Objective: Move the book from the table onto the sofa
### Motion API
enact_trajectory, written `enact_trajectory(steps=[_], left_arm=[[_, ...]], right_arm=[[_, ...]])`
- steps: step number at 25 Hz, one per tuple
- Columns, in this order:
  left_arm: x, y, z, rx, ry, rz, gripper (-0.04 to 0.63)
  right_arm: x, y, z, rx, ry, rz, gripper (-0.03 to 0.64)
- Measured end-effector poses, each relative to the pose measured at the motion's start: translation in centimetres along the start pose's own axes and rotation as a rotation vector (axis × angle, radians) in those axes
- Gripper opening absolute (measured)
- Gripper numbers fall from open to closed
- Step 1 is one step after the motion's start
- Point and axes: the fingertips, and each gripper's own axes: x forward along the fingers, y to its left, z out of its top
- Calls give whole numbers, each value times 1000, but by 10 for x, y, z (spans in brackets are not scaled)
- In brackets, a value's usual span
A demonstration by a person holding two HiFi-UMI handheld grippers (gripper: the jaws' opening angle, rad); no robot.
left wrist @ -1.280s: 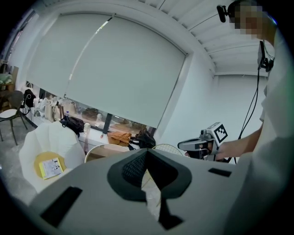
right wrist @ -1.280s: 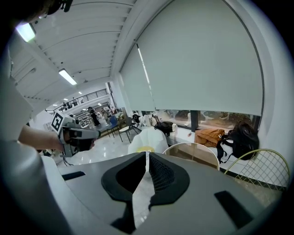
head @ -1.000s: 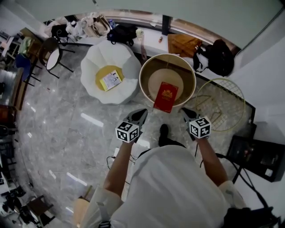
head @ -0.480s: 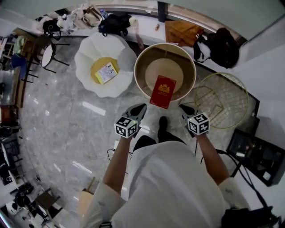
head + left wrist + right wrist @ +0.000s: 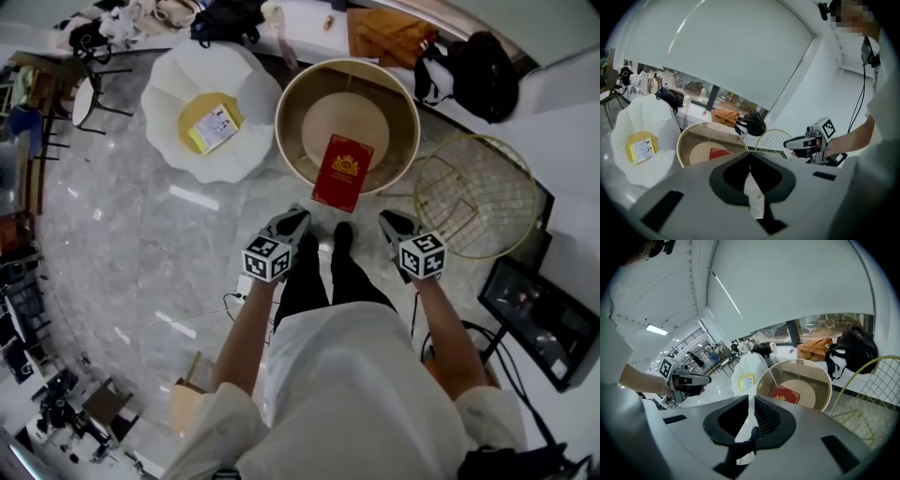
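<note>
A red book with a gold emblem lies on the round glass-topped table, at its near edge; it also shows in the left gripper view as the book and in the right gripper view as the book. The white petal-shaped sofa with a yellow cushion stands left of the table. My left gripper hangs shut and empty just short of the table, left of the book. My right gripper hangs shut and empty to the book's right.
A booklet lies on the sofa's yellow cushion. A gold wire side table stands right of the round table. Bags and an orange cloth sit on the window ledge behind. A monitor is at the right; my shoes stand between the grippers.
Both grippers have sunk lower and the view has shifted, so table, book and sofa now sit higher in the head view. Both stay shut and empty.
</note>
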Motion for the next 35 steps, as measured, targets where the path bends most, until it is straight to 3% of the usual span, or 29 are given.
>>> enact_trajectory(steps=[18,29,35], left_arm=[[90,73,-83,-18,93,-36,5],[132,116,-144,-45,149,-19,34],[151,142,-173,-79,175,1,66]], right_arm=[[102,-58,-76,132,57,-29,49],[156,-91,-145,201,124,-19,89],[186,-97,-187,250,164,7,147]])
